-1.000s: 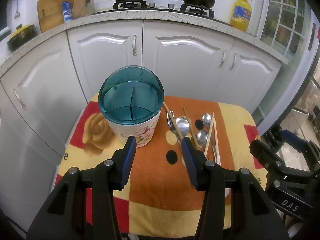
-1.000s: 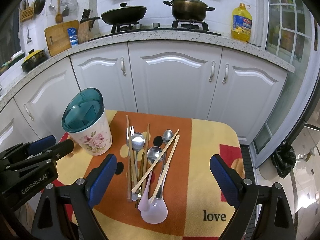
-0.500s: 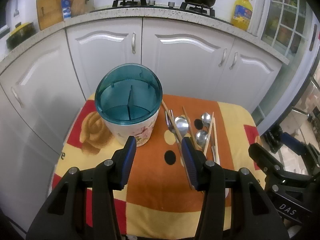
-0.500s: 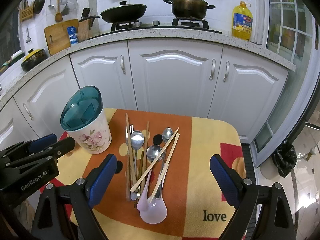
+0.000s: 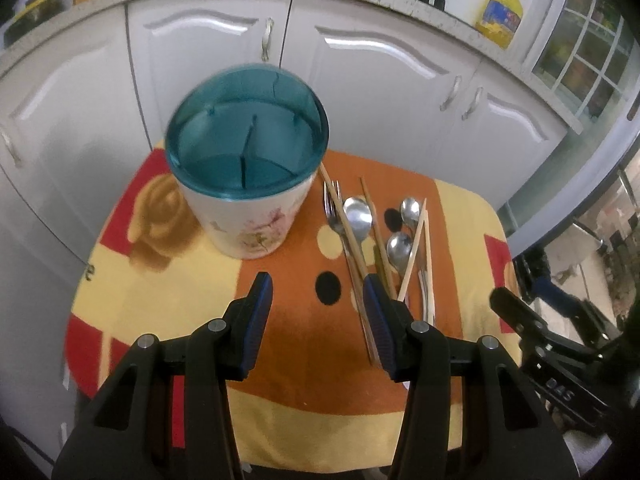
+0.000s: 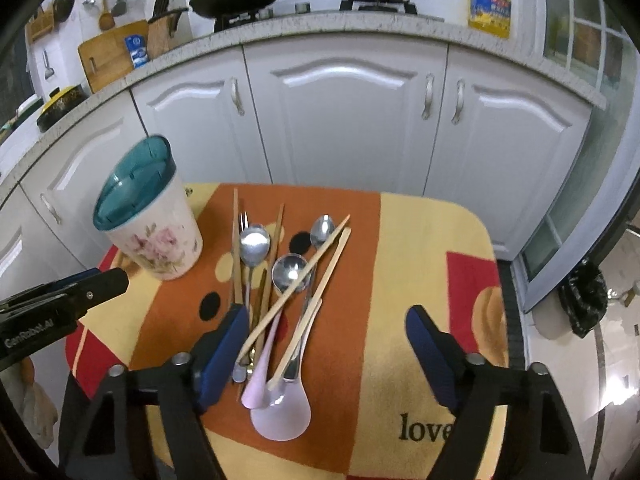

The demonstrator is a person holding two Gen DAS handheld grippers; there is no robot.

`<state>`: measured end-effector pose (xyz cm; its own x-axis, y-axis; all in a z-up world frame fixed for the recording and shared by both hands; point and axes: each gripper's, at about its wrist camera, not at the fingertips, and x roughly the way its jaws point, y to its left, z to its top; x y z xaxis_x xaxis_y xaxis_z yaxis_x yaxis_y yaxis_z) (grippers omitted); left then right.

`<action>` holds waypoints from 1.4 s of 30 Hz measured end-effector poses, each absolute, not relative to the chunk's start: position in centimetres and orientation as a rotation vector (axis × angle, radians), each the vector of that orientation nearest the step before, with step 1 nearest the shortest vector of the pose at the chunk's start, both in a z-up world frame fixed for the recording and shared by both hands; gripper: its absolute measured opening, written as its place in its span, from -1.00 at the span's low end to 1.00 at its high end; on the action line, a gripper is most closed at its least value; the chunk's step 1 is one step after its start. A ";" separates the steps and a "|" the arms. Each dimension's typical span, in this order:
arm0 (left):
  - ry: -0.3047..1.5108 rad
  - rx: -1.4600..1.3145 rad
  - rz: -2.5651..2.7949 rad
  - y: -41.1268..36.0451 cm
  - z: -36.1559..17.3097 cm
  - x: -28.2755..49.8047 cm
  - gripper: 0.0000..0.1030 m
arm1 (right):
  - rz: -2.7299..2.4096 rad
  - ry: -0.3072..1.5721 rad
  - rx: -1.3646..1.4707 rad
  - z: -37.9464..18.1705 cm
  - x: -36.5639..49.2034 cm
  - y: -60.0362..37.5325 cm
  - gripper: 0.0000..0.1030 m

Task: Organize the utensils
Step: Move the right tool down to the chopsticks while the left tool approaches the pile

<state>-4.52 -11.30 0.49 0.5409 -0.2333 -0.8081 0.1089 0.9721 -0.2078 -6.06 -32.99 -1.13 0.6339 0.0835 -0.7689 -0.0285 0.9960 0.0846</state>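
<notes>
Right wrist view: "love" on cloth (image 6: 424, 430); "GenRobot.AI" on left tongs (image 6: 120, 280).

Left wrist view: from above the near table edge, angled down and forward, close to the utensil holder (image 5: 246, 184). Right wrist view: further right, lower over the utensil pile (image 6: 280, 280), facing the white cabinets (image 6: 340, 112). Shared: holder, utensils, patterned tablecloth (image 5: 280, 360), cabinets, oil bottle (image 6: 490, 4).
</notes>
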 end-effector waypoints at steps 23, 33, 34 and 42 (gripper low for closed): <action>1.063 -0.105 -0.190 -13.9 -3.0 -0.8 -0.10 | 0.147 1.054 0.236 -10.0 6.1 -36.6 -0.85; 1.072 -0.119 -0.173 -16.0 -4.2 1.3 -0.10 | 0.201 1.021 0.382 -9.0 5.5 -38.4 -0.86; 1.077 -0.121 -0.172 -16.1 -4.3 1.5 -0.10 | 0.214 1.020 0.389 -8.8 5.5 -38.2 -0.85; 1.107 -0.135 -0.171 -17.3 -6.3 2.8 -0.11 | 0.220 1.023 0.424 -8.6 4.6 -38.0 -0.48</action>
